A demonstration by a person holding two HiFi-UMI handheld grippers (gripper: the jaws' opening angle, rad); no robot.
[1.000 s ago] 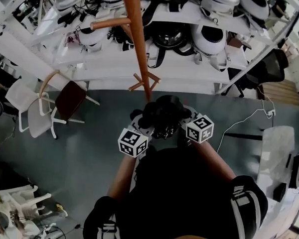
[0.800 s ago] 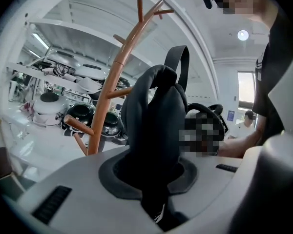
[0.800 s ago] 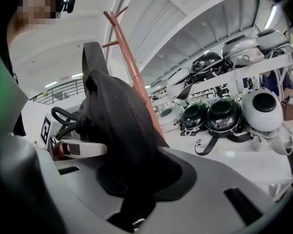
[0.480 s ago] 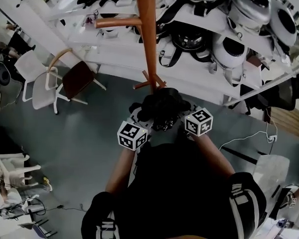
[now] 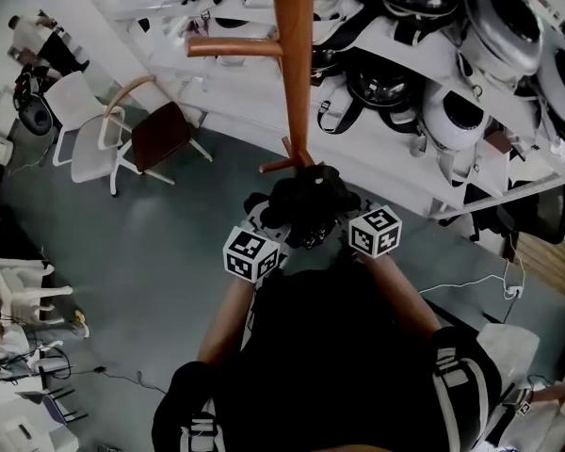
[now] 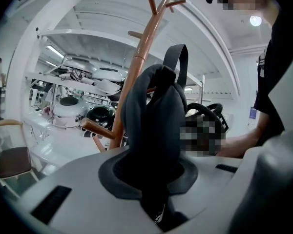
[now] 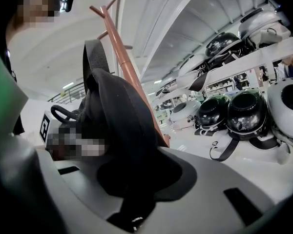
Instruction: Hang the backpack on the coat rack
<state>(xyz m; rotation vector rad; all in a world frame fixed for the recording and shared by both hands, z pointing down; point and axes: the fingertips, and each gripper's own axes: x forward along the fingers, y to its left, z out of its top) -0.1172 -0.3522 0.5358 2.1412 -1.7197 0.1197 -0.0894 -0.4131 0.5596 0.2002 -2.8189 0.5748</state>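
The black backpack (image 5: 306,205) hangs between my two grippers, right in front of the wooden coat rack (image 5: 295,64). My left gripper (image 5: 269,226) is shut on its left side, and my right gripper (image 5: 343,218) is shut on its right side. In the left gripper view the dark fabric (image 6: 154,126) is bunched in the jaws (image 6: 155,211), its top loop (image 6: 179,62) standing up before the rack's pole (image 6: 132,77) and pegs. The right gripper view has the bag (image 7: 119,130) pinched in that gripper (image 7: 133,213), with the rack (image 7: 129,67) just behind it.
White shelves (image 5: 405,172) full of helmets (image 5: 452,116) stand behind the rack. A chair with a brown seat (image 5: 160,135) and a white chair (image 5: 85,125) are at the left. A person (image 5: 38,40) is at the far upper left. A cable (image 5: 471,276) lies on the floor at the right.
Both grippers have carried the backpack closer to the rack's pole. The view has swung, so the shelves and chairs have shifted.
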